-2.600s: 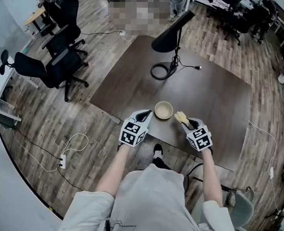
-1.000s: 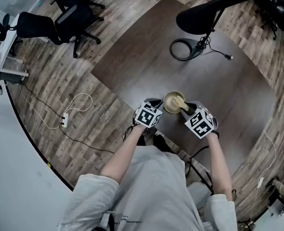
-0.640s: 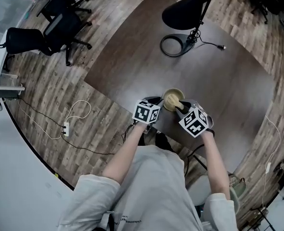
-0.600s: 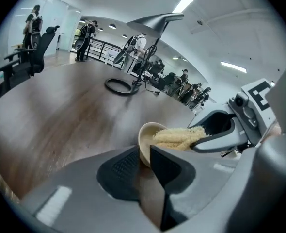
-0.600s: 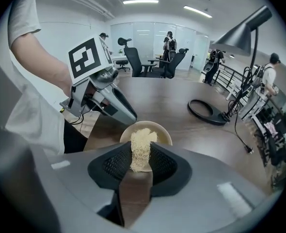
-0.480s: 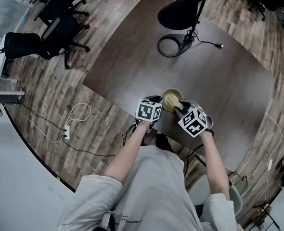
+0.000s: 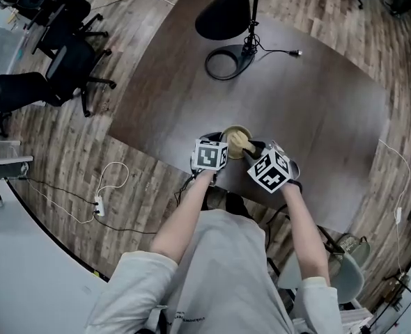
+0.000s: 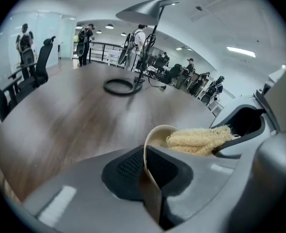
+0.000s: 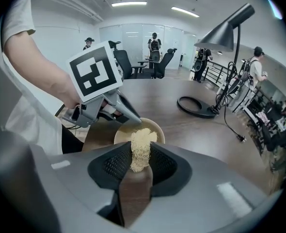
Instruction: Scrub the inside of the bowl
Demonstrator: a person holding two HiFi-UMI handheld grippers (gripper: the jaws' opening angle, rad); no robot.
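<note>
A small tan bowl (image 7: 234, 135) sits near the dark table's front edge. My left gripper (image 7: 220, 145) is shut on the bowl's near-left rim; in the left gripper view the thin rim (image 8: 147, 152) stands edge-on between the jaws of my left gripper (image 8: 150, 171). My right gripper (image 7: 253, 149) is shut on a pale fibrous scrubber (image 7: 240, 142), which reaches into the bowl from the right. In the right gripper view the scrubber (image 9: 141, 147) sticks up from my right gripper (image 9: 139, 168), its tip over the bowl (image 9: 155, 128). The scrubber (image 8: 197, 139) hides much of the bowl's inside.
A black desk lamp stands at the far side of the table (image 7: 317, 110) on a ring base (image 7: 226, 62) with a trailing cord. Office chairs (image 7: 49, 85) stand on the wooden floor to the left. A power strip (image 7: 99, 206) lies on the floor. People stand in the background.
The scrubber has gone from beside the bowl to inside it, and the left gripper has taken hold of the rim. The head camera has swung, so the table sits differently in view.
</note>
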